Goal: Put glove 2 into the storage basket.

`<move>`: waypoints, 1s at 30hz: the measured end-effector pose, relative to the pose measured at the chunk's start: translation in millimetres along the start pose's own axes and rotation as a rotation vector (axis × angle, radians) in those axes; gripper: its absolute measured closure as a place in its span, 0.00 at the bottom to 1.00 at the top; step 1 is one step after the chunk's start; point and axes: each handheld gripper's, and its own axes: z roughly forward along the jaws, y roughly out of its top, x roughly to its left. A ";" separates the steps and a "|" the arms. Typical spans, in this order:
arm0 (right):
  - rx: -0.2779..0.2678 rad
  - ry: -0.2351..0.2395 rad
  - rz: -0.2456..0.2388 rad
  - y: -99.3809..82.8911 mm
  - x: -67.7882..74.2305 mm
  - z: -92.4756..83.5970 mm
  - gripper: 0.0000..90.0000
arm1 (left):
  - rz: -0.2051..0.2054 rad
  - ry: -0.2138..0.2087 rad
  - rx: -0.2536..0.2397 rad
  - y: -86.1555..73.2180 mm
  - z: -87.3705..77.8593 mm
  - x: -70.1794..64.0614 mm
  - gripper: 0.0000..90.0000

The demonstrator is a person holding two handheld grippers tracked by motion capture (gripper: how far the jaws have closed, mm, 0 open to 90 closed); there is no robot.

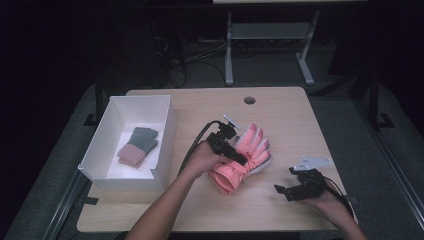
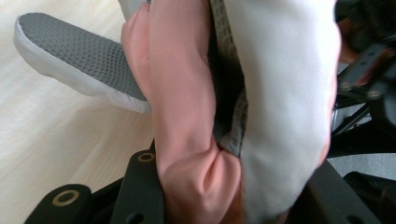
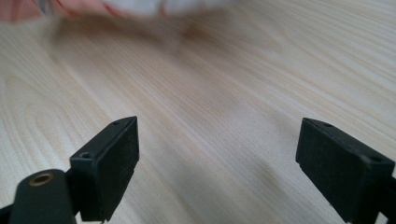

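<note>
- Pink glove (image 1: 243, 159) near the middle of the table (image 1: 290, 107), cuff end bunched toward the near edge, fingers fanned out toward the far side.
- Clamped across the cuff by the left gripper (image 1: 238, 158); from the left gripper view, pink and white fabric (image 2: 201, 116) squeezed tight between the two black jaws, a grey-textured fingertip (image 2: 79, 56) sticking out over the wood.
- Left hand (image 1: 202, 159) wrapped around the gripper body from the glove's left side, forearm running in diagonally from the bottom edge, cable looping up and back behind the wrist.
- Right gripper (image 1: 281, 190) parked well to the right of the glove, not touching it, jaws spread wide with just bare tabletop between them in the right gripper view, blurry glove edge (image 3: 154, 7) up at the top.
- Right hand (image 1: 327, 200) low at the near right corner of the table, gripper pointing left toward the glove.
- Over on the left, white box (image 1: 112, 170) with a green and pink glove (image 1: 138, 145) lying inside.
</note>
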 end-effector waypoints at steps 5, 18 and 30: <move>-0.003 -0.003 -0.001 -0.1 0.4 0.9 0.14 | 0.005 0.023 -0.031 2.0 -27.3 -4.9 0.68; -0.007 0.003 -0.002 6.1 1.3 7.8 0.14 | 0.006 0.093 -0.090 -0.7 -99.8 -10.3 0.68; -0.020 0.018 -0.029 16.0 2.9 16.4 0.14 | -0.029 0.172 -0.153 -13.3 -159.5 -6.5 0.68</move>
